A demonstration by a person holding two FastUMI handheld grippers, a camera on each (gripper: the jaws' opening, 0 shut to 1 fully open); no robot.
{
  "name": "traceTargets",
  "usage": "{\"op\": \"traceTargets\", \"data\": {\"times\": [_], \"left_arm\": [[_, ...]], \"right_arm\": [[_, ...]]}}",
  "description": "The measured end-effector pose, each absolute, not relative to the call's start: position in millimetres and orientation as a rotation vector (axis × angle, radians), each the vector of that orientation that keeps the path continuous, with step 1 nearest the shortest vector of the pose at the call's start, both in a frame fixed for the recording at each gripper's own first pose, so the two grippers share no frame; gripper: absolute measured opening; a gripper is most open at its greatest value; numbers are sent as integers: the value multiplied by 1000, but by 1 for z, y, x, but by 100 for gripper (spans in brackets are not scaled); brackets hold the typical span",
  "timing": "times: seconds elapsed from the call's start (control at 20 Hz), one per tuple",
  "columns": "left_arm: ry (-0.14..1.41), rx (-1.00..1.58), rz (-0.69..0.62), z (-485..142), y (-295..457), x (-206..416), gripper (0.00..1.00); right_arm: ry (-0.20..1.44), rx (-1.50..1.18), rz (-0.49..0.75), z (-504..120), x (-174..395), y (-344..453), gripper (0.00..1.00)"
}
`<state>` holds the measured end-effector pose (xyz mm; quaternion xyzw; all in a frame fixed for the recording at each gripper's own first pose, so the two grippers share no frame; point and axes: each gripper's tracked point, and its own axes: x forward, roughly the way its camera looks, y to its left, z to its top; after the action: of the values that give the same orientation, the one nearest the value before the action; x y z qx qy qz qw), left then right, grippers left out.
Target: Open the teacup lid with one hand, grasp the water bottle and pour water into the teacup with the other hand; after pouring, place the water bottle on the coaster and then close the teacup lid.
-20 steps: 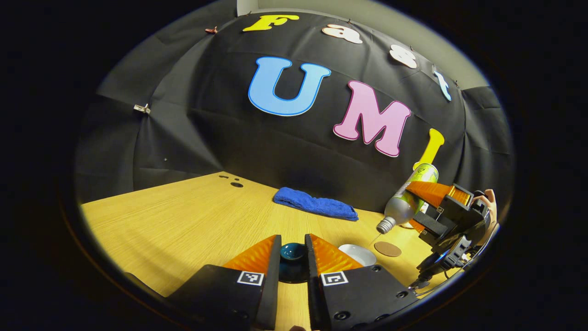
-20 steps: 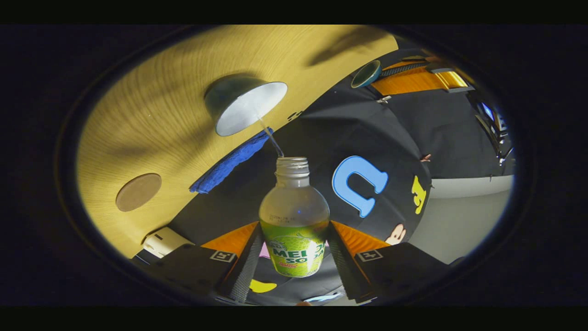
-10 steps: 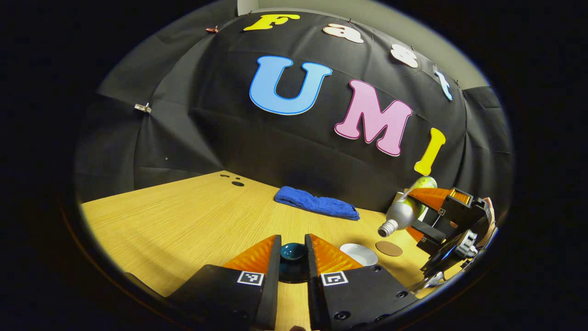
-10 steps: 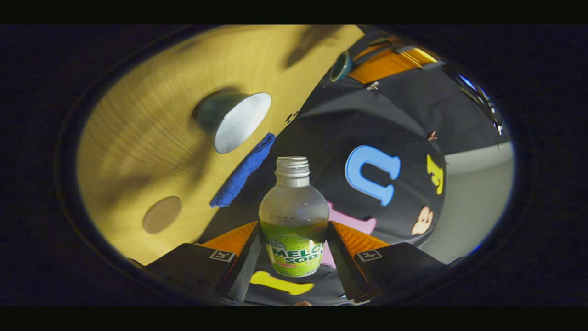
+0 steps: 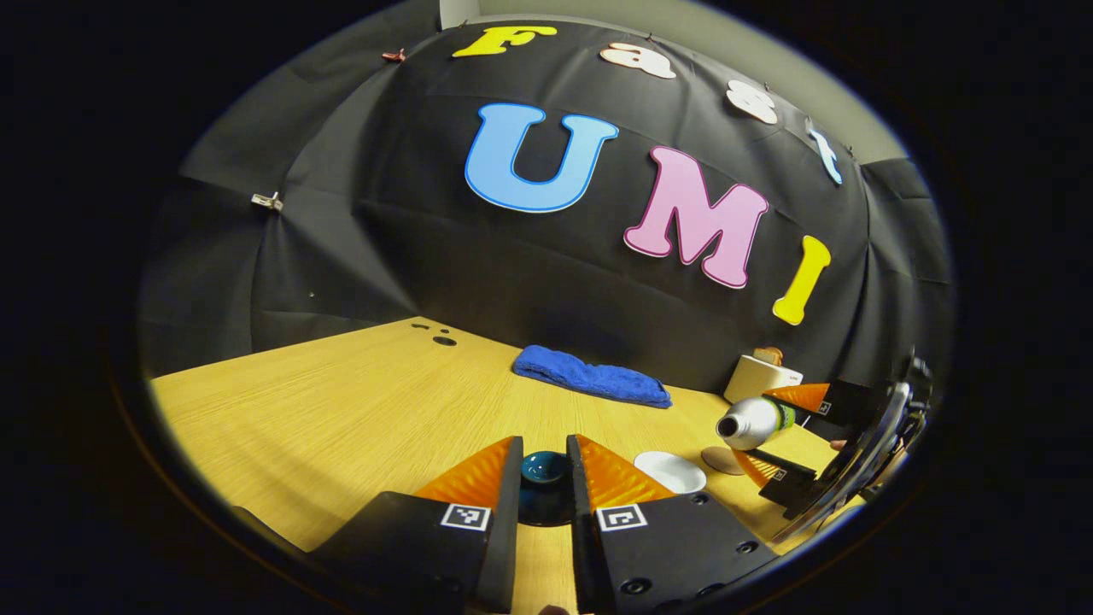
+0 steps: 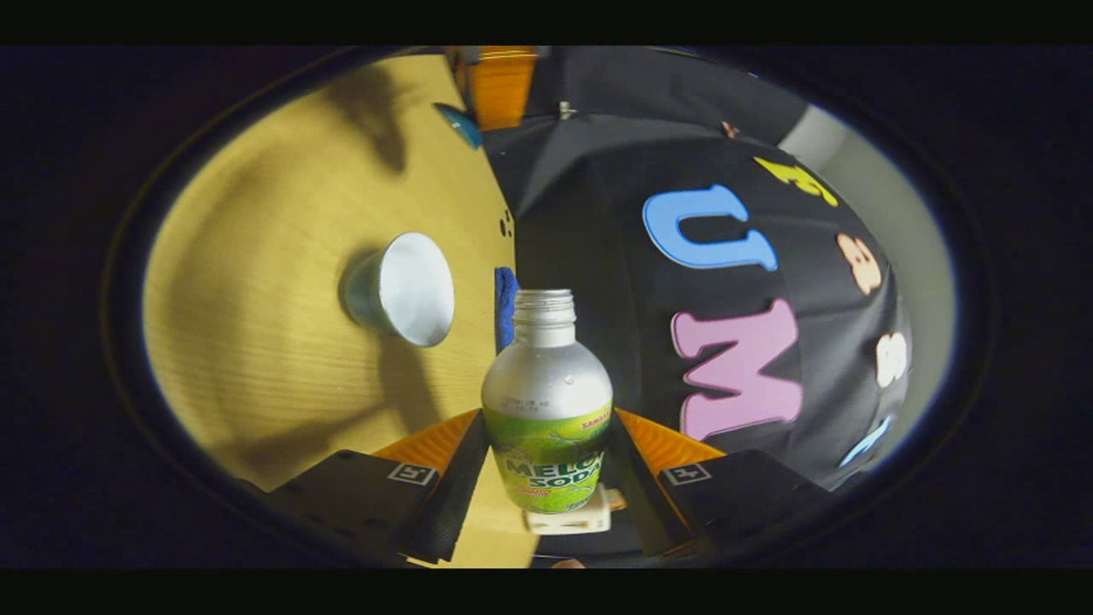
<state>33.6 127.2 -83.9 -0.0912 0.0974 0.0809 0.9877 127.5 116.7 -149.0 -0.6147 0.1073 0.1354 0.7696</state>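
My left gripper [image 5: 545, 451] is shut on the dark teal teacup lid [image 5: 545, 470], held to the left of the cup. The teacup [image 5: 670, 471] stands uncovered on the wooden table, its white inside showing; in the right gripper view the teacup [image 6: 401, 290] lies left of the bottle neck. My right gripper [image 6: 548, 427] is shut on the silver and green water bottle [image 6: 546, 401], which has no cap. In the left gripper view the bottle [image 5: 756, 421] lies about level, mouth toward the cup. The round brown coaster [image 5: 719, 461] is partly hidden under the bottle.
A folded blue towel [image 5: 589, 383] lies at the back of the table [image 5: 341, 410] against the wall. A small white box [image 5: 760, 376] stands at the back right, behind the bottle. Small dark holes [image 5: 442, 340] mark the table's far left.
The bottle has swung from steeply tipped over the cup to about level, and the thin stream of water has stopped. The right gripper has dropped lower and to the right. The left gripper has held still.
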Motion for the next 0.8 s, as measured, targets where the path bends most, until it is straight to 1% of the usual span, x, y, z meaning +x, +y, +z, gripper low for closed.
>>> {"op": "traceTargets", "data": {"times": [0.05,0.1,0.2,0.4,0.5,0.55,0.6,0.8], "left_arm": [[197,-183,162,-85,127,34,31],[198,-181,162,-85,127,34,31],[202,-172,167,-87,129,34,31],[212,-174,177,-90,134,35,31],[211,-173,178,-91,133,34,31],[210,-173,178,-90,133,34,34],[211,-174,177,-90,132,35,31],[213,-175,173,-91,130,36,31]], "right_arm": [[261,-1236,293,-149,126,118,78],[284,-1128,290,-148,126,121,81],[329,-906,280,-143,129,127,80],[349,-538,271,-121,145,132,81],[334,-415,261,-111,153,128,81],[323,-375,246,-107,157,120,81],[312,-355,229,-103,163,111,81],[318,-248,173,-112,176,78,81]]}}
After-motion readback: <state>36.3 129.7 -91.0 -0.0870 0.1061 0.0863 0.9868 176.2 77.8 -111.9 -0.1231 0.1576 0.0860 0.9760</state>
